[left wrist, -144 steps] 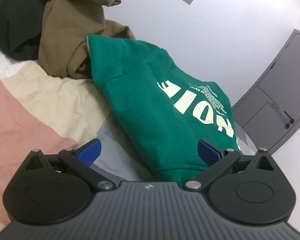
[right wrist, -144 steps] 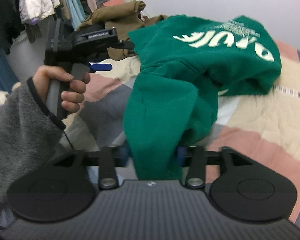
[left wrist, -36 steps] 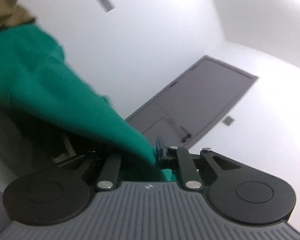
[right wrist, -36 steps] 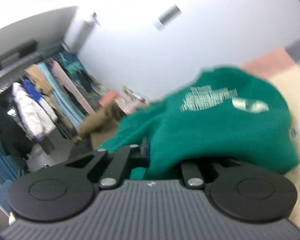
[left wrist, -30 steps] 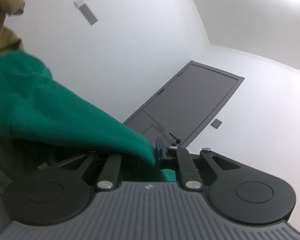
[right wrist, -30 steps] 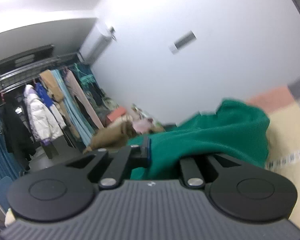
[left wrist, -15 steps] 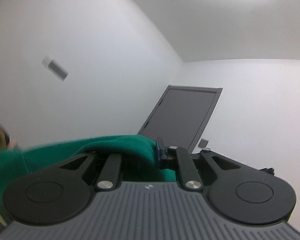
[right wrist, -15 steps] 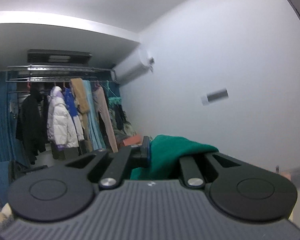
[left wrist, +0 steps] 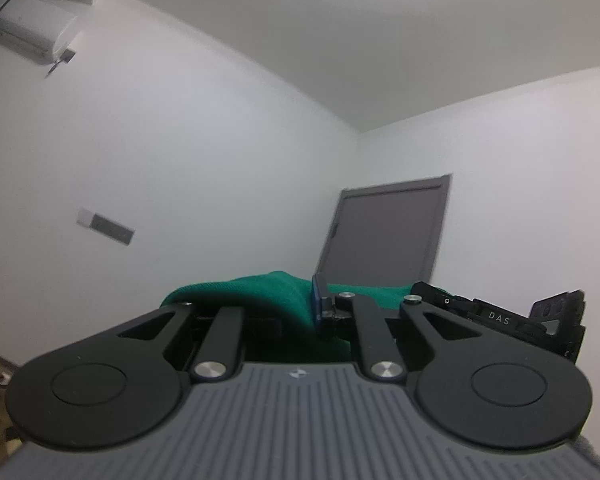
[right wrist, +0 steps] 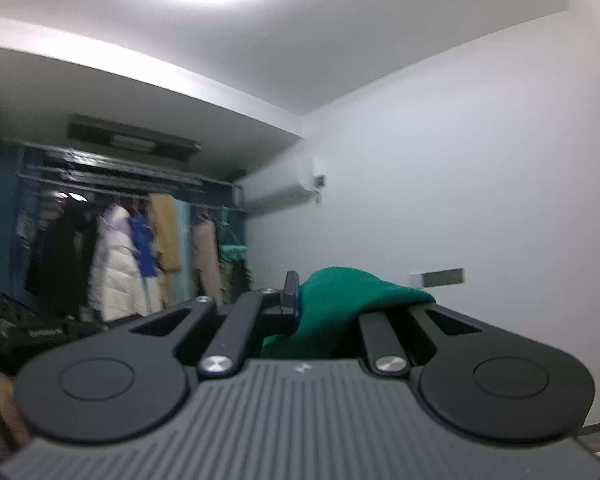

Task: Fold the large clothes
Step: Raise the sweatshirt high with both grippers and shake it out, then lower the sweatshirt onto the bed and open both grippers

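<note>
The left gripper (left wrist: pixel 300 312) was clamped tight on the green sweatshirt (left wrist: pixel 260 292), cloth bunched between its fingers, a grey door (left wrist: pixel 384 232) far behind. To its right, the right gripper (right wrist: pixel 324 308) pinched the same sweatshirt, hanging clothes (right wrist: pixel 116 260) far left.
</note>
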The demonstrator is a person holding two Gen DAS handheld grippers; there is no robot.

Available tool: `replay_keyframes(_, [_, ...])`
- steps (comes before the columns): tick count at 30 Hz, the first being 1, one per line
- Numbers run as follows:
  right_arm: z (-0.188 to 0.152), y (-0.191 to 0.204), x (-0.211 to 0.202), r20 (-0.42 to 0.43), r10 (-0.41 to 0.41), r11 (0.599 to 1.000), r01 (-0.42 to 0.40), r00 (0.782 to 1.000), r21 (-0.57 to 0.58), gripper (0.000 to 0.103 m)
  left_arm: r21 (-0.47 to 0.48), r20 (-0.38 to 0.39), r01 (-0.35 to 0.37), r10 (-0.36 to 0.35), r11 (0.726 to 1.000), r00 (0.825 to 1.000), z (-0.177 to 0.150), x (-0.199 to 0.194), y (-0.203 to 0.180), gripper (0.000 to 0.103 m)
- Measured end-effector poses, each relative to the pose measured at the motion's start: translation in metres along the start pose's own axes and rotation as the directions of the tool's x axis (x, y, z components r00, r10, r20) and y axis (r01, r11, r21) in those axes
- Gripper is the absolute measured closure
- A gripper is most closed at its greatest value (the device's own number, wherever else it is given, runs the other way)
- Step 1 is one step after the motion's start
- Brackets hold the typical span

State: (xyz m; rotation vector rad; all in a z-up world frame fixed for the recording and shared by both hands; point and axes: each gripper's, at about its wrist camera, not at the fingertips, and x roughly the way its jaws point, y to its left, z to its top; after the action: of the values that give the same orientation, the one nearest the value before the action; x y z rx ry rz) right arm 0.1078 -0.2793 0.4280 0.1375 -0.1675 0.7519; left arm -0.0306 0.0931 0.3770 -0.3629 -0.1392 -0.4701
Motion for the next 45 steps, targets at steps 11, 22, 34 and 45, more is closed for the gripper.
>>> replay_keyframes(11, [-0.13, -0.106, 0.09, -0.167, -0.16, 0.984, 0.171, 0.973, 0.057, 0.091, -0.013, -0.186, -0.17, 0.164, 0.985, 0.969, -0.1, 0.166, 0.114, 0.087])
replay_keyframes(22, [-0.341, -0.21, 0.218, -0.304, -0.284, 0.952, 0.304, 0.91, 0.021, 0.091, -0.042, -0.373, -0.353, 0.313, 0.935, 0.873, -0.286, 0.303, 0.305, 0.087])
replay_keyframes(34, [-0.531, -0.267, 0.263, -0.454, -0.309, 0.928, 0.369, 0.836, 0.049, 0.091, -0.027, -0.557, -0.446, 0.357, 0.894, 0.75, -0.452, 0.353, 0.423, 0.087])
replay_keyframes(45, [-0.58, -0.283, 0.289, -0.581, -0.306, 0.91, 0.41, 0.754, 0.053, 0.09, 0.047, -0.644, -0.497, 0.407, 0.866, 0.648, -0.481, 0.375, 0.445, 0.087])
